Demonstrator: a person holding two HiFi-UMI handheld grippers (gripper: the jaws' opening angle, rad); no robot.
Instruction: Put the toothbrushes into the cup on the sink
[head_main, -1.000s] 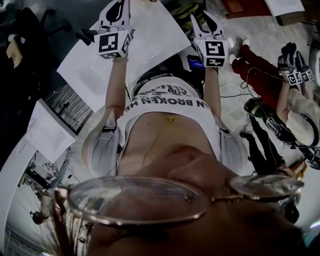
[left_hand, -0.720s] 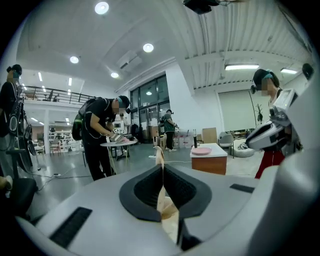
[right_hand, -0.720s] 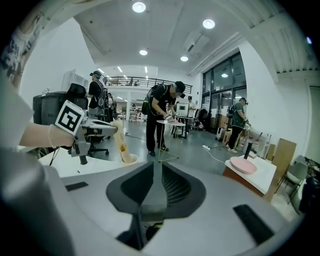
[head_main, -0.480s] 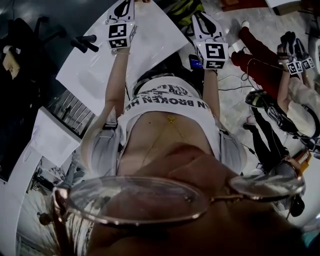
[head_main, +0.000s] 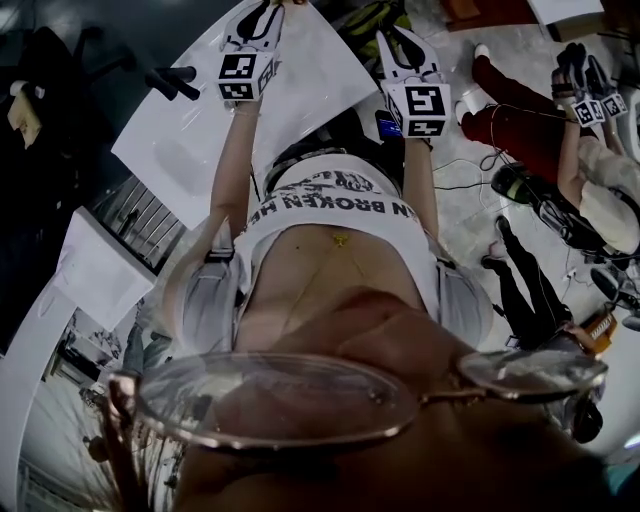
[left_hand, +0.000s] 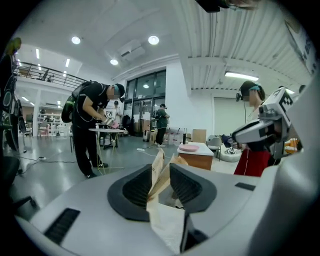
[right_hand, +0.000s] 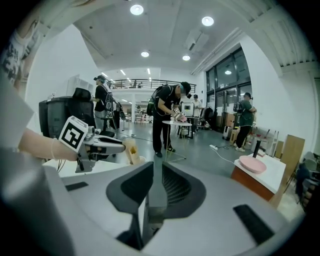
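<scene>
My left gripper (left_hand: 161, 169) has just been opening its jaws. A crumpled beige paper packet (left_hand: 164, 220) stands loosely between them, and the pads no longer press on it. In the right gripper view the left gripper (right_hand: 120, 145) shows that packet (right_hand: 131, 151) at its tip, over a white surface. My right gripper (right_hand: 158, 169) has narrowed onto a slim grey thing (right_hand: 157, 187) that fills the gap; I cannot tell what it is. In the head view both the left gripper (head_main: 258, 18) and the right gripper (head_main: 400, 45) reach over a white table (head_main: 300, 95). I see no cup, sink or bare toothbrush.
A black two-pronged thing (head_main: 170, 80) sticks out at the table's left edge. A seated person in red trousers (head_main: 520, 120) holds other grippers at the right. People stand at a small table (left_hand: 107, 131). A pink dish lies on a wooden-sided stand (left_hand: 190, 148).
The left gripper has sunk away from the head camera toward the white table, and its marker cube looks smaller. The right gripper's jaws look narrower than a second ago; that arm has stayed put.
</scene>
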